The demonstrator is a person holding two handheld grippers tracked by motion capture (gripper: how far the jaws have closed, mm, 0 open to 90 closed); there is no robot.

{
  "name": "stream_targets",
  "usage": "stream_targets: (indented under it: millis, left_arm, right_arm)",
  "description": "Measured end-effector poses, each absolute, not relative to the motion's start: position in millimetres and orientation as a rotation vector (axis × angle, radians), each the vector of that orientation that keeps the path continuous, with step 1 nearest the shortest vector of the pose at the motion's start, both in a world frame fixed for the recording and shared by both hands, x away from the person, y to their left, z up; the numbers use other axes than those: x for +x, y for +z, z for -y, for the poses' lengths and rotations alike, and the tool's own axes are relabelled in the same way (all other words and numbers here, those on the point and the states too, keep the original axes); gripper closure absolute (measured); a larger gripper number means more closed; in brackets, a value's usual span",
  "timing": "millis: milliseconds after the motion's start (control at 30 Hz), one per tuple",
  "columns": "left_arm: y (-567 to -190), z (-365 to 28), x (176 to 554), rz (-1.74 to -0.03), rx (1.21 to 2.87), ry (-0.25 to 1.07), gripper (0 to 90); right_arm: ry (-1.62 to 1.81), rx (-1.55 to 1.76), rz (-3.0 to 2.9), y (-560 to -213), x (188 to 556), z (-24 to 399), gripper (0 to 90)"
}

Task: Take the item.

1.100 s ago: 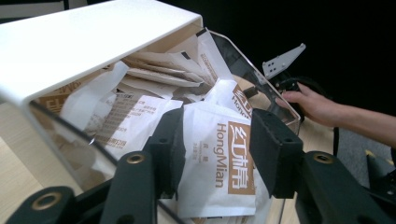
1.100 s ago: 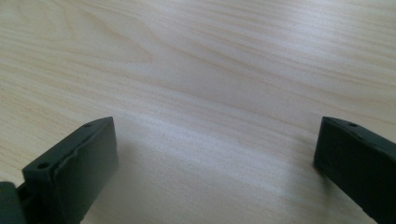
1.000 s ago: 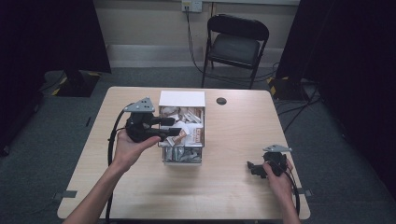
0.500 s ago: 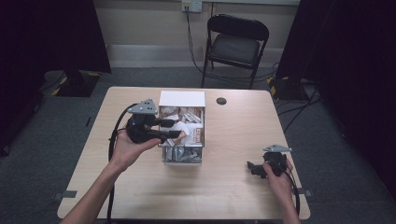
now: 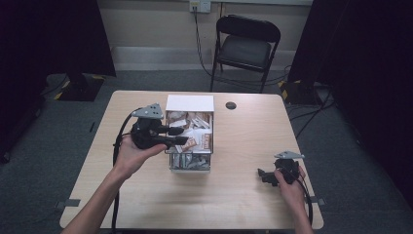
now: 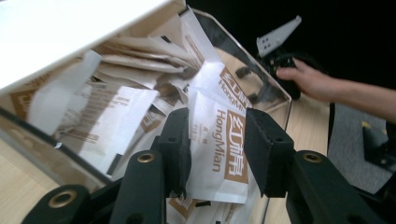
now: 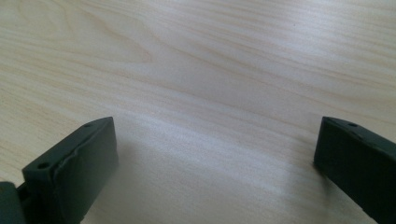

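We see the left gripper [image 5: 178, 136] held over a clear plastic box [image 5: 191, 165] that stands in the middle of the wooden table [image 5: 146, 195]. The box has see-through walls and a white lid [image 5: 190, 103] at its far end, and it is full of flat paper sachets lying in disorder.

In the left gripper view, one sachet [image 6: 219, 135] stands between the two black jaws of the left gripper [image 6: 217, 149]. It is white, with a brown band along one side, brown letters that read "HongMian" and some white characters on the band. It looks flat and a little creased, and it stands more or less upright among the other sachets [image 6: 107, 116], which have the same white and brown print. The jaws have just been closing around it. The left pad seems to touch the edge of the sachet, but on the other side we still see a small gap, so we judge that the jaws are narrow but do not yet pinch it.

The right gripper [image 5: 272, 174] rests near the right front corner of the table, well apart from the box. In the right gripper view its jaws stand wide, with only bare wood [image 7: 210, 93] between them.
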State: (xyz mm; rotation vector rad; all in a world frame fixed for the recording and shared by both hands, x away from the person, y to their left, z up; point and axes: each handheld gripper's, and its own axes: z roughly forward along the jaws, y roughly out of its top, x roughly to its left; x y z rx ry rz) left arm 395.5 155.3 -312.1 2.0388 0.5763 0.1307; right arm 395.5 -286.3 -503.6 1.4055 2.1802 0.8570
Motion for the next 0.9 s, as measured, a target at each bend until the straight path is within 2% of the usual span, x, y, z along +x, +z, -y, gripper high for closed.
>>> stream_targets:
  millis: [100,300,467,900]
  left_arm:
    - [-311.8,-153.0,396.7,-0.579,2.037,0.124,59.2]
    - [-308.9,-152.3,396.9,-0.542,2.017,0.108,72.8]
    - [-309.9,-153.4,398.8,-0.544,2.001,0.105,88.7]
    - [-310.8,-161.3,396.0,-0.530,1.949,0.044,90.0]
  right_arm:
    - [0.857,1.405,-2.180,-503.6,395.5,286.3,0.0]
    - [0.857,1.406,-2.180,-503.6,395.5,286.3,0.0]
    - [0.857,1.405,-2.181,-503.7,395.5,286.3,0.0]
    - [0.857,1.404,-2.181,-503.7,395.5,286.3,0.0]
